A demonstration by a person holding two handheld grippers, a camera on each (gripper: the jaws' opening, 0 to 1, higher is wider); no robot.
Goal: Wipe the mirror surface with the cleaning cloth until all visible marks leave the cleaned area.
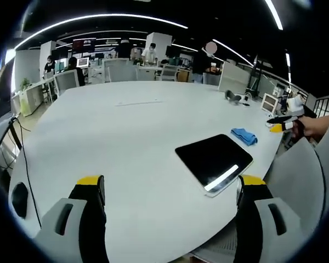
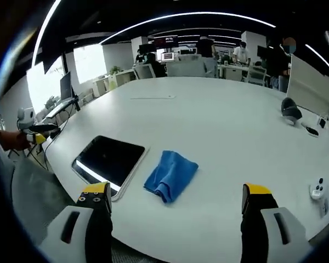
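A dark rectangular mirror (image 1: 214, 161) lies flat on the white table near its curved edge, a bright strip of ceiling light reflected in it. A crumpled blue cloth (image 1: 244, 136) rests on the table just past the mirror. My left gripper (image 1: 171, 187) is open, hovering short of the mirror with nothing between its jaws. In the right gripper view the mirror (image 2: 109, 159) sits left of the cloth (image 2: 171, 174), and my right gripper (image 2: 176, 195) is open above the table edge, just short of the cloth. A hand holds the right gripper (image 1: 283, 123) beyond the table's edge.
A wide white table (image 1: 126, 131) stretches away. A dark grey object (image 2: 289, 109) and a white controller (image 2: 318, 189) lie at its right side. A black cable (image 1: 22, 153) hangs off the left edge. Chairs, desks and people stand at the back.
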